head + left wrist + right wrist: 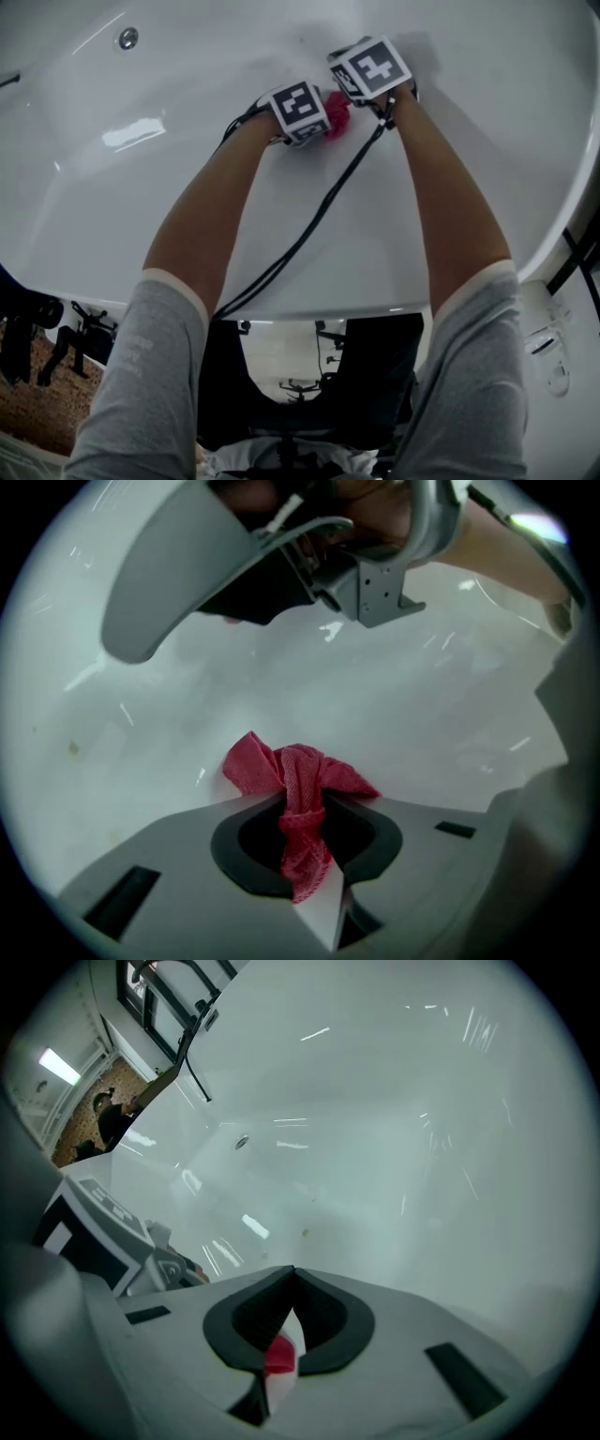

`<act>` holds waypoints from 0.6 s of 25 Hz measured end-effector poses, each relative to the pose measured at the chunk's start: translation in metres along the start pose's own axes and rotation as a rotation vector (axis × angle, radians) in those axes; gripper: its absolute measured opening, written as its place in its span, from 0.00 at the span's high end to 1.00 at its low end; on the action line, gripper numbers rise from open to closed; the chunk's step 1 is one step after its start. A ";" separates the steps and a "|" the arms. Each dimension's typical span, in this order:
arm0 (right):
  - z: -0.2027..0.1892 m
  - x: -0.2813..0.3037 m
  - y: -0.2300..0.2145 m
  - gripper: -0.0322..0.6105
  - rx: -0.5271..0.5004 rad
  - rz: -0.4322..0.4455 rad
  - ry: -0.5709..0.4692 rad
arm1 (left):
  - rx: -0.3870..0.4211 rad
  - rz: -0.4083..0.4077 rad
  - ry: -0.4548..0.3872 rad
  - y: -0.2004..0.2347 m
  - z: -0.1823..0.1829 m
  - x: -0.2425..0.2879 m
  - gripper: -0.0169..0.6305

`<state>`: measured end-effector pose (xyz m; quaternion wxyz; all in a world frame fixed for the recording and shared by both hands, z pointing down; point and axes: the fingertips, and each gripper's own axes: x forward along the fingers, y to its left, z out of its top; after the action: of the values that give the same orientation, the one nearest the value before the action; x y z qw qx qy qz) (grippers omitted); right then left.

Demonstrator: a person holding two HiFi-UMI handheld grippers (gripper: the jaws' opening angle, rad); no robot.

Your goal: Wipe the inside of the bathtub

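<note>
A red cloth (337, 114) lies bunched against the white inner wall of the bathtub (169, 187), between my two grippers. My left gripper (314, 120) is shut on the red cloth (302, 799), which sticks out past the jaw tips onto the bathtub wall (394, 705). My right gripper (367, 82) sits just right of and beyond it, close to the wall. In the right gripper view my right gripper (292, 1277) has its jaws meeting at the tips, with only a sliver of red (279, 1357) showing low in the gap. My left gripper (98, 1232) shows at that view's left.
A round metal fitting (127, 38) sits high on the tub's far left wall. Black cables (309, 225) trail from the grippers back over the near rim (319, 309). A white control panel (546, 345) is on the ledge at right. A dark tap (194, 1040) hangs over the far rim.
</note>
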<state>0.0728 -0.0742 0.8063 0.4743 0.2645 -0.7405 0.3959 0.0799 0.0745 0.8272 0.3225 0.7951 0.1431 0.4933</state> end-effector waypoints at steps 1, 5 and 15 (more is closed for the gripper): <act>0.001 0.000 -0.002 0.94 0.012 0.001 -0.007 | 0.013 -0.004 -0.017 -0.002 0.011 0.004 0.86; 0.006 -0.004 -0.008 0.94 0.080 0.011 -0.043 | 0.088 -0.038 -0.037 -0.011 0.036 0.012 0.86; 0.021 -0.004 -0.007 0.94 0.096 0.021 -0.070 | 0.058 0.058 0.216 0.020 -0.085 -0.017 0.86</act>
<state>0.0694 -0.0955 0.8002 0.4306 0.2928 -0.7397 0.4264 -0.0043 0.0818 0.8547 0.2677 0.7500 0.1683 0.5809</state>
